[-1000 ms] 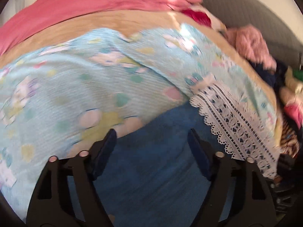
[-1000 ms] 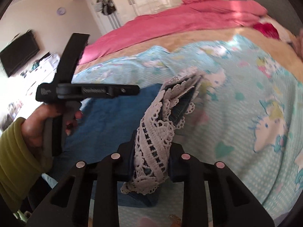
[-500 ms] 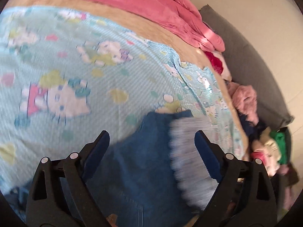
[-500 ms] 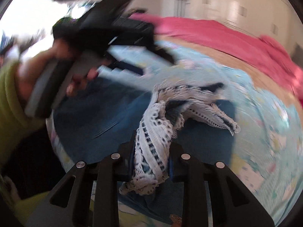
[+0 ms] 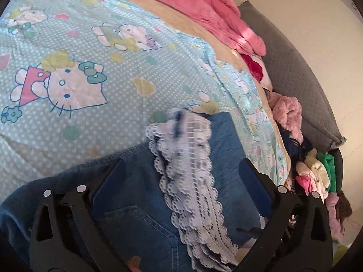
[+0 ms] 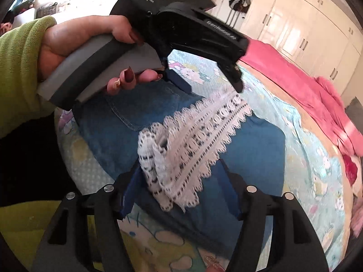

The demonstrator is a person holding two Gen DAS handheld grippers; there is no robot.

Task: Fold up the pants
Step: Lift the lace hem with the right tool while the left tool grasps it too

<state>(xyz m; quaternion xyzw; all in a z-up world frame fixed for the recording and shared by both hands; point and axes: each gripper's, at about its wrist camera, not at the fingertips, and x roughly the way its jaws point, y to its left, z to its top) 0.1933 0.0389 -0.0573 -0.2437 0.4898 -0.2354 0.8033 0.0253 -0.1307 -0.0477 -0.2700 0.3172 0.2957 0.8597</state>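
Blue denim pants (image 5: 140,222) with a white lace hem (image 5: 188,170) lie folded on the cartoon-print bedsheet (image 5: 90,52). My left gripper (image 5: 181,174) hovers over them with its jaws opening wide; lace and denim show below the gap, untouched by the pads. In the right wrist view the lace hem (image 6: 192,136) droops, blurred, between the opening jaws of my right gripper (image 6: 180,181), and the pads no longer press on it. The denim (image 6: 127,113) spreads beneath. A hand in a green sleeve (image 6: 20,68) holds the left gripper (image 6: 208,83) above the pants' far end.
A pink blanket (image 5: 199,6) lies across the far side of the bed. A grey padded cushion (image 5: 292,68) and a heap of mixed clothes (image 5: 313,174) line the right edge. White wardrobes (image 6: 301,29) stand behind the bed.
The right gripper's jaws have parted and let go of the lace hem, which now sags across the denim. The left gripper swung over the pants and widened. Both views have rolled.
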